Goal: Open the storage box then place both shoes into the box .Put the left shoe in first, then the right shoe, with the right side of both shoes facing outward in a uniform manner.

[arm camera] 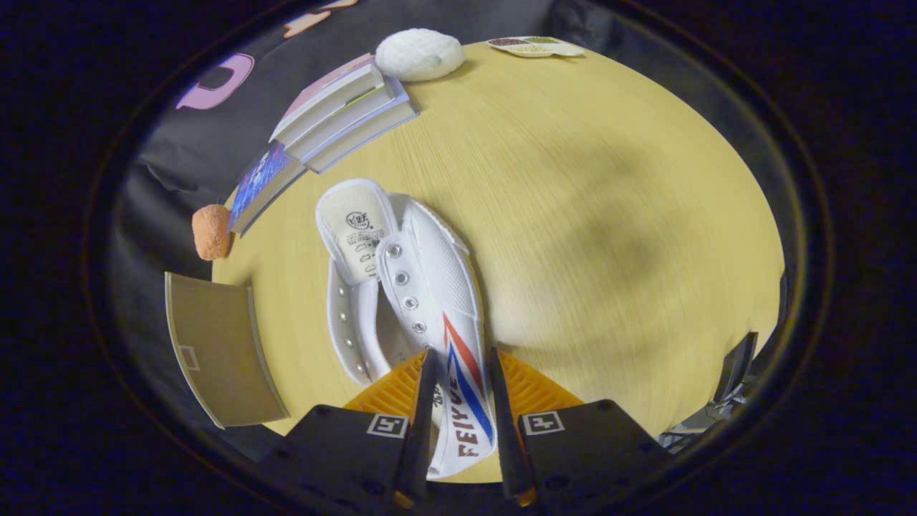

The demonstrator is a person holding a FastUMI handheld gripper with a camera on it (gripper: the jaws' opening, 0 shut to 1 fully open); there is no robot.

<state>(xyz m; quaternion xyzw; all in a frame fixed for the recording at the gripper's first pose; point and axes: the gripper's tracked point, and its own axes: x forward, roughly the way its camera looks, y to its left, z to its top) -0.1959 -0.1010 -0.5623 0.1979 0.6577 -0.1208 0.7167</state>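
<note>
The tool (460, 369) seemingly grips the white shoe (423, 287) above the table (609, 215).

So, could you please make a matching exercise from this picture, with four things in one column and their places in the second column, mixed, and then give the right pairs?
Things:
1. white shoe
2. stack of books
3. fluffy white ball
4. orange sponge

Places:
A. at the table's edge, beside the lowest book's corner
B. between the fingers of the gripper, its side wall held
C. at the table's far end, just beyond the books
D. beyond the shoe, between it and the white ball

Pairs: 1-B, 2-D, 3-C, 4-A
</note>
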